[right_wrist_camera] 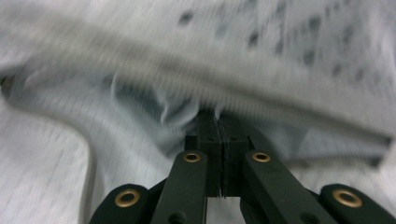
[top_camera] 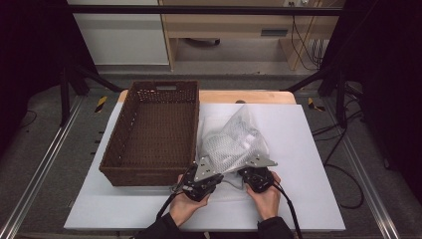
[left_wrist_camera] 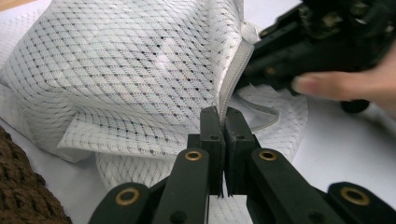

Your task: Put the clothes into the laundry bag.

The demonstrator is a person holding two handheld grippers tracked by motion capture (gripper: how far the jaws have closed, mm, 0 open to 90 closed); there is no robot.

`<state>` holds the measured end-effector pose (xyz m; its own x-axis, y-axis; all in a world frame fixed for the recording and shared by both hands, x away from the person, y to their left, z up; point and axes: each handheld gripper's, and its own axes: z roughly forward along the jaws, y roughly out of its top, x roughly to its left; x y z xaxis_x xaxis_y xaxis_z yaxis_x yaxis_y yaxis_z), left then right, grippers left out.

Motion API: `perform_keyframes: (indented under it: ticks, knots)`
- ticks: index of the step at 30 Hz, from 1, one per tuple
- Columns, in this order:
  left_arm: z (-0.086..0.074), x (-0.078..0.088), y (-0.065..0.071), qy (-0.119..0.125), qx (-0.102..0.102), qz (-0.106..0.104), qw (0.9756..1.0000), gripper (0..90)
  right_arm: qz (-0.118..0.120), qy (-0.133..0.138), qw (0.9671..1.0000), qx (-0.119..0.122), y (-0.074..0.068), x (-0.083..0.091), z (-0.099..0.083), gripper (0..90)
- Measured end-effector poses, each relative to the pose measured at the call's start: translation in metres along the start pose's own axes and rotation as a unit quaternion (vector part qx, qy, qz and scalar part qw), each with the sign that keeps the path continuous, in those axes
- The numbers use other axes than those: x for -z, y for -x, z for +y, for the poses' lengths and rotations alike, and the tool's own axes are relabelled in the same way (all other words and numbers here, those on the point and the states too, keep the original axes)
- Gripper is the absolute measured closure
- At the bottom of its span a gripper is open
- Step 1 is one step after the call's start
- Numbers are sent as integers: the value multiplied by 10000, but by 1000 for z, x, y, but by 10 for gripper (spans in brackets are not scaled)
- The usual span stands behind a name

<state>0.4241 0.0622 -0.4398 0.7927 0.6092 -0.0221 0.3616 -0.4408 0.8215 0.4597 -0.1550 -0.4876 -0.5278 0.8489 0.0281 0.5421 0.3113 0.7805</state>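
At lower centre of the high view, the left gripper point(top_camera: 209, 166) and right gripper point(top_camera: 247, 168) are both pinching the white mesh bag's point(top_camera: 230, 141) zipper edge point(left_wrist_camera: 231, 74), right of the wicker basket point(top_camera: 152, 133).

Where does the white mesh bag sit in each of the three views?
High view: mesh bag at centre, right of the basket, lifted above both grippers.
Left gripper view: upper left and centre, its zipper edge pinched in the shut jaws.
Right gripper view: blurred, across the frame, edge in the shut jaws.
Shared landmark: the bag's zipper edge.
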Motion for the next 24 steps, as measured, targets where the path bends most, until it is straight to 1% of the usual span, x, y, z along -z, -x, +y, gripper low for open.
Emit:
perform_keyframes:
  ticks: [1,3,4,5,6,7,8,9,10,11,12,13,14,15,16,17,18,19,20,21,22,23,24]
  knots:
    - [0,0,0,-4,-3,-10,10000,875,-26,-16,9999,-96,0,-3,3,900]
    - [0,-1,0,-7,7,-18,10000,875,-215,44,9997,-62,-1,-10,10,900]
    - [0,0,0,-10,5,-30,10000,875,-304,93,9995,-79,-1,-14,12,900]
    - [0,0,1,-15,-1,-38,10000,874,-376,107,9991,-162,1,-17,13,900]
    - [0,-1,1,-22,-13,-31,10000,872,-395,72,9988,-287,3,-20,15,900]
    - [-1,-1,1,-30,-18,-43,10000,870,-370,113,9987,-338,5,-19,15,900]
    - [-1,-1,1,-30,-18,-43,10000,867,-370,113,9987,-338,5,-19,15,900]
    - [-1,-2,2,-58,-32,-66,10000,864,-395,118,9989,-243,4,-14,13,900]
    - [-1,-2,2,-58,-32,-66,10000,861,-395,118,9989,-243,4,-14,13,900]
    - [-2,-4,2,-108,-51,-81,9999,857,-275,192,9993,-171,3,-2,10,855]
    - [-3,-6,3,-140,-51,-90,9998,850,-254,257,9993,-119,2,6,8,811]
    - [-3,-7,3,-155,-49,-126,9998,840,-185,330,9993,-81,1,15,5,787]
    - [-3,-7,3,-155,-49,-126,9998,829,-169,392,9991,-52,1,25,1,779]
    - [-4,-9,3,-203,-86,-172,9996,818,-198,443,9988,42,2,34,-3,761]
    - [-5,-9,4,-214,-103,-147,9996,810,-272,480,9984,113,4,43,-7,745]
    - [-5,-9,4,-214,-103,-147,9996,796,-272,480,9984,113,4,43,-7,745]
    - [-6,-8,4,-240,-71,-181,9995,769,-583,535,9968,116,14,57,-13,716]
    - [-7,-5,4,-241,-86,-157,9995,744,-657,538,9964,81,19,60,-16,704]
    - [-9,-1,5,-220,-89,-137,9996,720,-757,511,9958,-9,26,62,-19,688]
    - [-12,4,5,-186,-93,-121,9997,693,-897,429,9950,-65,33,62,-23,674]
    - [-16,9,6,-186,-118,-64,9997,665,-992,288,9945,-194,40,61,-27,658]
    - [-20,14,6,-212,-142,-1,9997,637,-1012,154,9943,-291,46,59,-30,661]
    - [-25,18,6,-218,-117,21,9997,619,-1019,50,9940,-400,51,57,-34,672]
